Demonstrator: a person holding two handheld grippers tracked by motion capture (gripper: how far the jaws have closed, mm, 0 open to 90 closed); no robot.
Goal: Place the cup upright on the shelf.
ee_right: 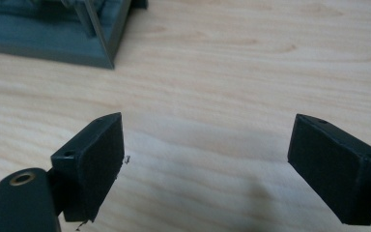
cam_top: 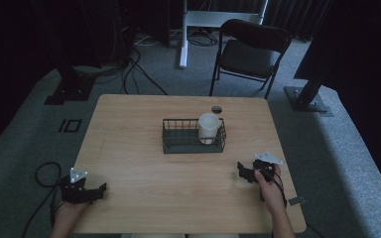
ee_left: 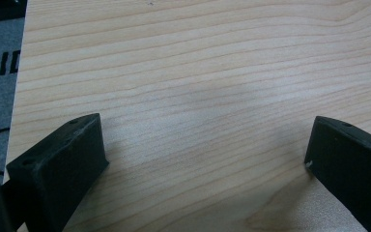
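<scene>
high view | left gripper (cam_top: pixel 100 189) fingers spread wide, empty | right gripper (cam_top: pixel 240 168) fingers spread wide, empty

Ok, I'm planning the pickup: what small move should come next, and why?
Probably ease the right hand-held gripper forward toward the white cup in the wire basket. Its jaws stand open over bare table, and it is the closer one.

High view sits above the near edge, looking forward and down over the whole bench (cam_top: pixel 144 198). Both gripper views ride low, close to the wood; the right one shares the wire basket (ee_right: pixel 77 46) corner with the high view.
</scene>
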